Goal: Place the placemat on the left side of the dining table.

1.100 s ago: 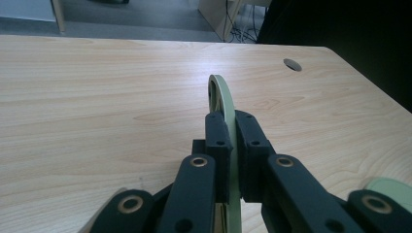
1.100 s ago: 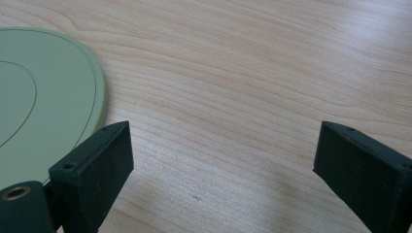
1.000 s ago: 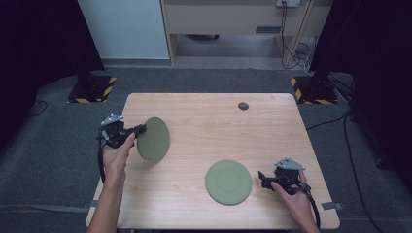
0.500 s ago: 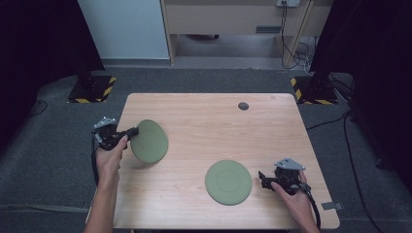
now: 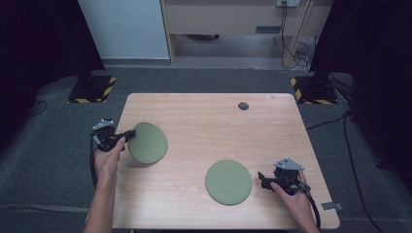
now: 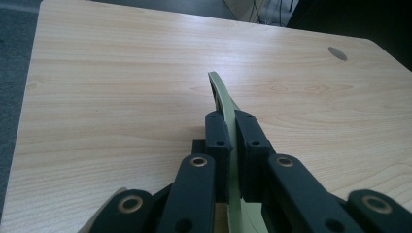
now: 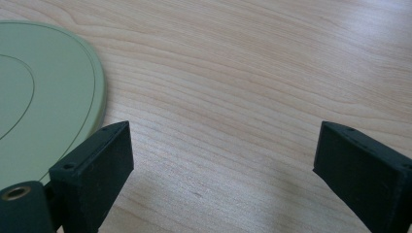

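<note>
My left gripper [image 5: 130, 134] is shut on the rim of a green plate [image 5: 148, 142], holding it tilted just above the left part of the wooden table [image 5: 209, 126]. In the left gripper view the pads [image 6: 217, 138] pinch the plate's thin edge [image 6: 218, 90], which rises edge-on ahead. A second green plate [image 5: 228, 182] lies flat near the front of the table. My right gripper [image 5: 261, 178] rests just right of it, open, with bare wood between its jaws. In the right gripper view [image 7: 221, 145] that plate's rim [image 7: 43, 97] curves past the left jaw.
A small dark round disc [image 5: 243, 106] sits in the tabletop near the far edge, also seen in the left gripper view [image 6: 335, 53]. Grey carpet surrounds the table. Two black stands with striped bases [image 5: 92, 90] flank the far corners.
My left gripper has shifted left and a little lower, carrying the tilted green plate with it. The right gripper and the flat plate have stayed put.
</note>
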`<state>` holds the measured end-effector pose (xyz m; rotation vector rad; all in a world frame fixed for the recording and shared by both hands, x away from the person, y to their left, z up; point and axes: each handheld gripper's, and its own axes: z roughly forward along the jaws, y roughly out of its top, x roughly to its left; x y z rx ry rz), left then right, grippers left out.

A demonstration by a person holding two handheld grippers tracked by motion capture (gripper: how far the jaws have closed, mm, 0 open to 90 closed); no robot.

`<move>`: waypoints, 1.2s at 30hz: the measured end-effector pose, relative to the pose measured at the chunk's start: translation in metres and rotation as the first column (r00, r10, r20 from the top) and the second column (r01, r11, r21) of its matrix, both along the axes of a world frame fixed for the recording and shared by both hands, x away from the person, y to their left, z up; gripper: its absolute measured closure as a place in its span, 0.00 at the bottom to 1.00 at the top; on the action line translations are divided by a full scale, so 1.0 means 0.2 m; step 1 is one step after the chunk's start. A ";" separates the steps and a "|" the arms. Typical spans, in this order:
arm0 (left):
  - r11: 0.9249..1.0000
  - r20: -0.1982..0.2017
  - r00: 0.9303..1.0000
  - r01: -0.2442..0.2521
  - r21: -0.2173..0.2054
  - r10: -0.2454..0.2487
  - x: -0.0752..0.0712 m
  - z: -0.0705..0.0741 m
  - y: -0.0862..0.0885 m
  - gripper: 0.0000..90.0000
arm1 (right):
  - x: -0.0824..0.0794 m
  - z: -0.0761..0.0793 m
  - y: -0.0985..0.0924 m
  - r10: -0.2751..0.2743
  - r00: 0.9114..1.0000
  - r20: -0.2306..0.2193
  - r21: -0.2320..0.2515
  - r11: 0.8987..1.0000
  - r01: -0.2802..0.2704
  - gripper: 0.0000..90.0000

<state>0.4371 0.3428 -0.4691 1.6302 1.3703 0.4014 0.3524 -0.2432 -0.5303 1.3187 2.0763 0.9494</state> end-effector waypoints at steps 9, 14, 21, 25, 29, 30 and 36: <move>1.000 -0.024 1.000 -0.018 -0.004 0.018 0.01 -0.04 0.04 0.95 | 0.00 0.00 0.00 0.002 1.000 0.000 -0.002 1.000 -0.002 0.08; 1.000 -0.028 0.999 -0.023 -0.006 0.023 0.01 -0.06 0.06 0.95 | 0.00 0.00 0.00 0.001 1.000 -0.001 0.000 1.000 -0.001 0.08; 0.999 -0.030 0.999 -0.034 0.007 0.034 0.01 -0.06 0.07 0.95 | 0.00 0.00 0.00 0.002 1.000 -0.001 0.000 1.000 -0.002 0.08; 0.999 -0.032 0.999 -0.039 0.009 0.039 0.01 -0.07 0.07 0.94 | 0.00 0.00 0.00 0.002 1.000 -0.001 0.000 1.000 -0.002 0.08; 0.999 -0.036 0.998 -0.044 0.015 0.045 0.01 -0.07 0.08 0.95 | 0.00 0.00 0.00 0.004 1.000 -0.002 -0.001 1.000 -0.004 0.08; 0.999 -0.038 0.998 -0.047 0.019 0.048 0.01 -0.08 0.08 0.95 | 0.00 0.00 0.00 0.004 1.000 -0.002 0.000 1.000 -0.004 0.08; 0.998 -0.041 0.998 -0.055 0.034 0.056 0.01 -0.08 0.09 0.94 | 0.00 0.00 0.00 0.010 1.000 0.000 -0.004 1.000 -0.010 0.08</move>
